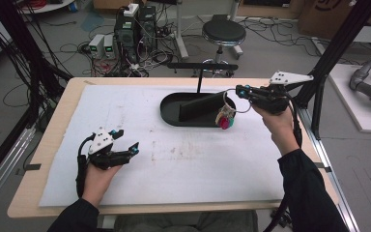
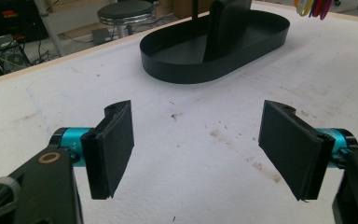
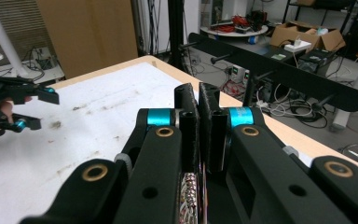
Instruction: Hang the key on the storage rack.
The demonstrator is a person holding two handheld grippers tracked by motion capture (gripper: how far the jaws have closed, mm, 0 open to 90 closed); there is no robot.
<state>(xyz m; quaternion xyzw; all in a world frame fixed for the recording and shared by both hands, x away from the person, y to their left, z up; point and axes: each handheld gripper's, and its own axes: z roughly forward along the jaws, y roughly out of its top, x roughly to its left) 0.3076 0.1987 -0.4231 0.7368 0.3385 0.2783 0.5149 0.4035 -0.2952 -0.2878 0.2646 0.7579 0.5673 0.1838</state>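
Observation:
My right gripper [image 1: 240,91] hovers over the right end of a black oval tray [image 1: 173,115], shut on a key ring [image 1: 233,103]. A bunch of pink and pale charms [image 1: 225,120] dangles from the ring. In the right gripper view the jaws [image 3: 199,100] are pressed together, with a beaded strap [image 3: 189,186] showing between them low down. Just beyond them runs a black hanger bar [image 3: 279,74] with pegs, standing on a thin post [image 1: 199,81] in the tray. My left gripper [image 1: 126,141] rests on the white mat at front left, open and with nothing in it [image 2: 196,144].
A black upright panel [image 1: 200,107] stands inside the tray [image 2: 214,51]. The coloured charms [image 2: 312,7] hang at the top right of the left gripper view. The white mat [image 1: 183,159] covers a wooden table. A stool [image 1: 223,33], computers and cables lie beyond the far edge.

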